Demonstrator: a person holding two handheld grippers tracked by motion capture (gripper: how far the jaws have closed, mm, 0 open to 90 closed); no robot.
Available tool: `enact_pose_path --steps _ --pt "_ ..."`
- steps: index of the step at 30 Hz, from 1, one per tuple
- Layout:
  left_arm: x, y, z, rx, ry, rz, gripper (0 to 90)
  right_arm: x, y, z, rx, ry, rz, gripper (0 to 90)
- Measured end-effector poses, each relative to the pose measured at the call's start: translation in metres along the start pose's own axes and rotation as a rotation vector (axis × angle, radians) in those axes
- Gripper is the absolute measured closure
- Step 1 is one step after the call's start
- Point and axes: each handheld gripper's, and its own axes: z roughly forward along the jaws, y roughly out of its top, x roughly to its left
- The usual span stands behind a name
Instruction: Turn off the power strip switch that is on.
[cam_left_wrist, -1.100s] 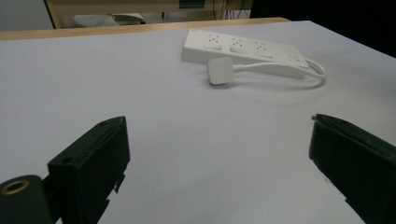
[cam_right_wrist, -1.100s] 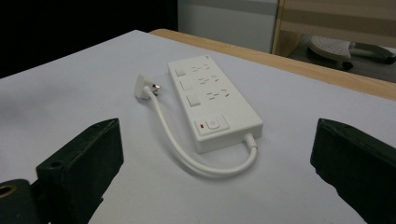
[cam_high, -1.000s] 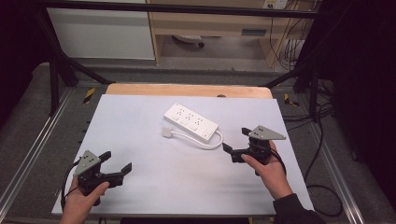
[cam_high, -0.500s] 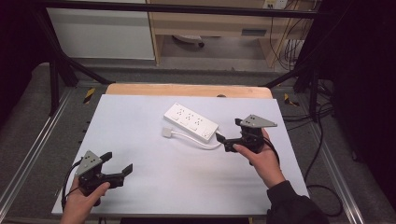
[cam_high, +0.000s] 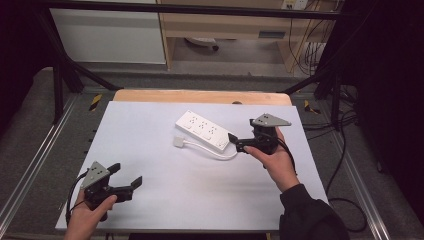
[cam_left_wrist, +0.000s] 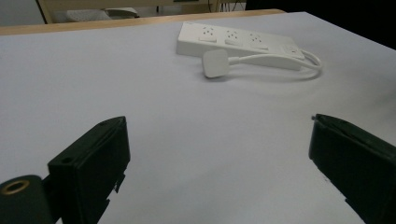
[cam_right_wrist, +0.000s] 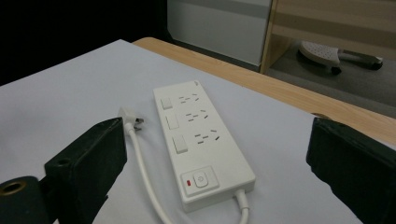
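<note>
A white power strip (cam_high: 202, 131) lies flat near the middle of the tabletop (cam_high: 150, 150), its cord (cam_high: 217, 154) looping from the switch end back to the plug (cam_high: 178, 142), which rests just beside the strip. The right gripper (cam_high: 236, 142) sits at the strip's switch end, jaws spread wide and empty, close to the strip's corner but whether touching I cannot tell. The left gripper (cam_high: 126, 175) is well apart from the strip, toward the near left corner, jaws likewise wide apart, holding nothing, just above the tabletop.
</note>
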Motion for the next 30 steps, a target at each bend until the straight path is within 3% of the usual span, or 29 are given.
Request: enact_pose_path --steps 12,13,15,16,17,19,20,21,30 --pt "0.000 0.000 -0.001 -0.005 -0.002 -0.001 5.4 -0.005 0.017 0.009 -0.029 -0.007 0.007 25.3" --pt "0.000 0.000 -0.001 -0.004 -0.003 -0.003 5.4 -0.005 0.019 0.011 -0.032 -0.008 0.003 32.4" --pt "0.000 0.000 -0.001 -0.004 -0.004 0.000 5.4 -0.005 0.020 0.012 -0.033 -0.010 -0.002 35.3" --pt "0.000 0.000 -0.001 -0.004 -0.004 -0.001 5.4 -0.005 0.022 0.014 -0.036 -0.015 -0.010 42.5" --pt "0.000 0.000 -0.001 -0.004 -0.004 0.000 5.4 -0.005 0.022 0.014 -0.036 -0.015 -0.010 42.5" --pt "0.000 0.000 0.000 -0.004 -0.004 0.000 5.4 -0.006 0.024 0.017 -0.055 -0.023 -0.009 52.3" --pt "0.000 0.000 0.000 -0.004 -0.005 0.000 5.4 -0.006 0.024 0.017 -0.055 -0.023 -0.009 52.3" --pt "0.000 0.000 0.000 -0.004 -0.006 0.001 5.5 -0.006 0.025 0.020 -0.064 -0.028 -0.019 59.8" --pt "0.000 0.000 -0.001 -0.004 -0.009 0.007 5.6 -0.006 0.023 0.039 -0.076 -0.056 -0.045 79.0"
